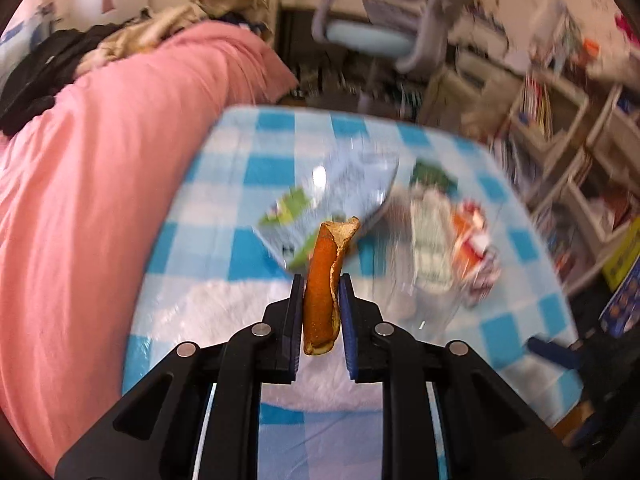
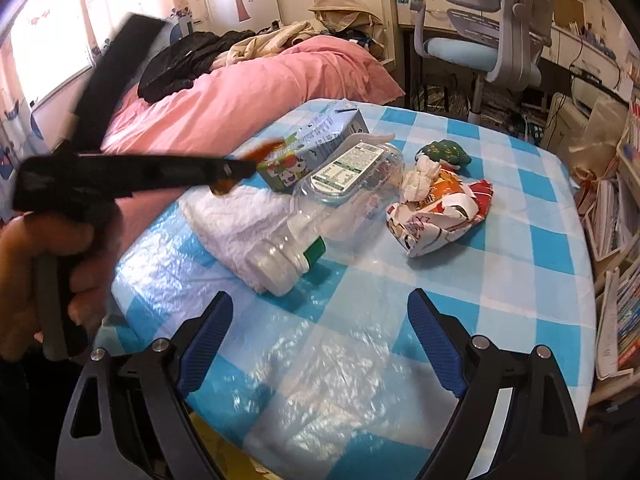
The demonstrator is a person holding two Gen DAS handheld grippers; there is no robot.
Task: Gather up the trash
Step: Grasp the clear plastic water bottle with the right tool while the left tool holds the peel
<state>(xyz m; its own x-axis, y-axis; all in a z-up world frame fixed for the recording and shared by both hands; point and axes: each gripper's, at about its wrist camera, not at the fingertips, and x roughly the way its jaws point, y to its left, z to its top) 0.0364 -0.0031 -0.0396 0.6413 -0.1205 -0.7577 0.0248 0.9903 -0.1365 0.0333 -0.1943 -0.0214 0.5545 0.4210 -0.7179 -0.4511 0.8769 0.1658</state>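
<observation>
Left tool [image 1: 320, 284] pinched tight on the orange peel [image 1: 323, 280], held up over the white towel [image 2: 236, 216]; right tool [image 2: 320, 340] spread wide, holding nothing, hovering nearer than the towel, above the checked desk [image 2: 520, 208]; the plastic bottle [image 2: 320, 216] lies against the towel

tablecloth [image 2: 500, 280] right side seems open; bottle [image 2: 304, 240] blocks left.

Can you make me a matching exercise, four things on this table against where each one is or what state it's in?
Things:
1. orange peel
2. milk carton
3. clear plastic bottle
4. crumpled wrapper

States:
A. lying on its side, partly on the white towel
B. pinched in the left gripper
C. right of the bottle, on the checked cloth
D. at the far edge, near the pink bedding

Pairs: 1-B, 2-D, 3-A, 4-C
</observation>
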